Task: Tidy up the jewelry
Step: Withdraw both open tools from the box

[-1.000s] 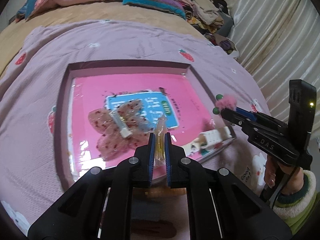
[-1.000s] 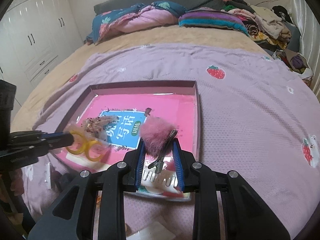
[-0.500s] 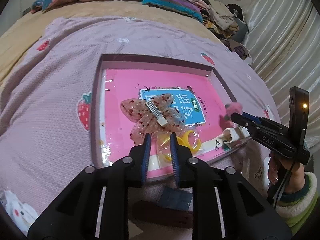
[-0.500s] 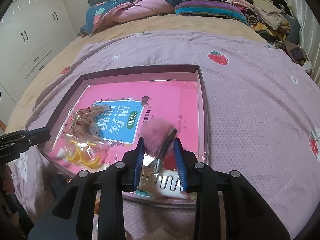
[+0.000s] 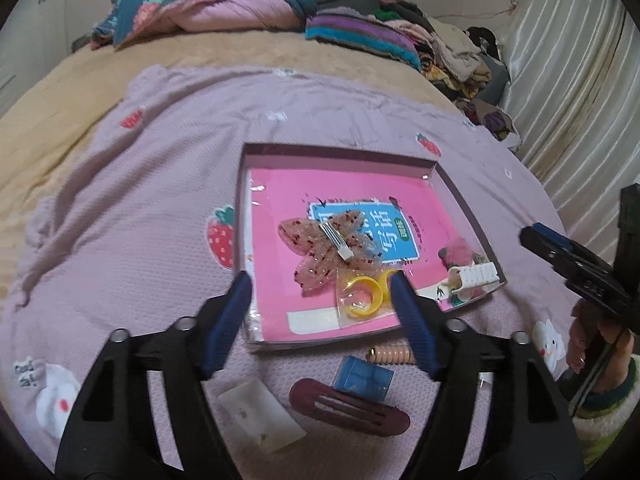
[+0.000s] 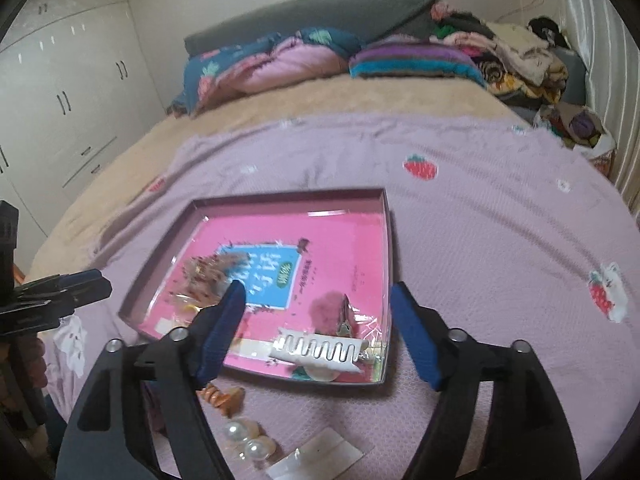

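Largest first:

- Blanket (image 5: 160, 200), one, purple with strawberries. Spread over the bed as the work surface.
- Tray (image 5: 340, 148), one, shallow, lined with a pink printed sheet. Set flat mid-blanket, probably as the collecting place for the jewelry.
- Left gripper (image 5: 320, 280): fingers spread wide, nothing between them. Hovering over the tray's 6 o'clock edge, above the rings.
- Right gripper (image 6: 318, 289): likewise wide apart and empty-handed. Poised over the tray's 5 o'clock corner.
- Bow (image 5: 328, 248), one, sequinned, metal clip face up. Lying near the tray's centre.
- Comb (image 5: 476, 276), one, white. Resting in the tray's 4 o'clock corner, on something round and pale, too hidden to name.
- Pompom (image 5: 458, 250), one, pink and fluffy on a dark clip. Just at the comb's 11 o'clock.
- Rings (image 5: 360, 296), two, yellow, in one clear bag. Touching the bow at its 5 o'clock.

Four items in the tray, then, apart from the hidden one.

Outside the tray, on the blanket at its 6 o'clock, seemingly awaiting sorting:

- Clip (image 5: 348, 408), one, maroon.
- Card (image 5: 260, 412), one, white, at the clip's 9 o'clock.
- Box (image 5: 364, 376), one, blue, touching the clip's upper edge.
- Coil (image 5: 390, 356), one, beige, hard against the tray wall.
- Pearls (image 6: 244, 440), two, seen only from the right wrist.
- An orange scrap (image 6: 224, 396), one, at the pearls' 12 o'clock, too blurred to identify.
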The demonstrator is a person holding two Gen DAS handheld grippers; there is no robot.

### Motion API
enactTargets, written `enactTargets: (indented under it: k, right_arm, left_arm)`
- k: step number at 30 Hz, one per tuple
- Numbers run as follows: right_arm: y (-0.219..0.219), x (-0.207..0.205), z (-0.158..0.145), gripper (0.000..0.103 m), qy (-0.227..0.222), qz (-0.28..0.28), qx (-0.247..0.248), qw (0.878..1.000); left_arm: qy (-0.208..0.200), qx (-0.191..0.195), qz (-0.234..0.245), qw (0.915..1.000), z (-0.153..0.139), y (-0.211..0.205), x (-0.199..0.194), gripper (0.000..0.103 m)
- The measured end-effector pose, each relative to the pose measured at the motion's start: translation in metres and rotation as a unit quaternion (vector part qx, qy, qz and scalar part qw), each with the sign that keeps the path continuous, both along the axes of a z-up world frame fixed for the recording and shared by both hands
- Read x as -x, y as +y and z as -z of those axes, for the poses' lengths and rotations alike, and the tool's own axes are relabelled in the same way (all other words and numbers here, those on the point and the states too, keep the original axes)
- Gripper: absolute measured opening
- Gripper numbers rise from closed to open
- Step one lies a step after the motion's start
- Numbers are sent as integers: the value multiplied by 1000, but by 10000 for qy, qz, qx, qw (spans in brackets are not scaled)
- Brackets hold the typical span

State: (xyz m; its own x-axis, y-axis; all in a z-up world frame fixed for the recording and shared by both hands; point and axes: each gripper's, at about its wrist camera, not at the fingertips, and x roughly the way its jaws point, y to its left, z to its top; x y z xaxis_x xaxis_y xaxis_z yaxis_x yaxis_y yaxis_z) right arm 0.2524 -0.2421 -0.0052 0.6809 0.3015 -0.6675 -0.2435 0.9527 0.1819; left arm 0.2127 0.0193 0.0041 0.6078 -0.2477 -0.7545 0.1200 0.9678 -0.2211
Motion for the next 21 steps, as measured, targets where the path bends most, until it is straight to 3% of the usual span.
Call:
enactTargets:
  k: [3, 5, 21]
  right_arm:
    - [0, 13, -16, 83, -207, -61, -10, 9998]
    - [1, 20, -24, 87, -334, -96, -24, 9994]
    - [15, 67, -56, 88, -714, -374, -19, 9967]
  left_arm:
    - [-132, -85, -126, 9998, -11, 3, 10, 87]
    - [-207, -125, -211, 9995, -17, 5, 16, 91]
    - [-480, -285, -453, 9974, -40, 16, 57, 93]
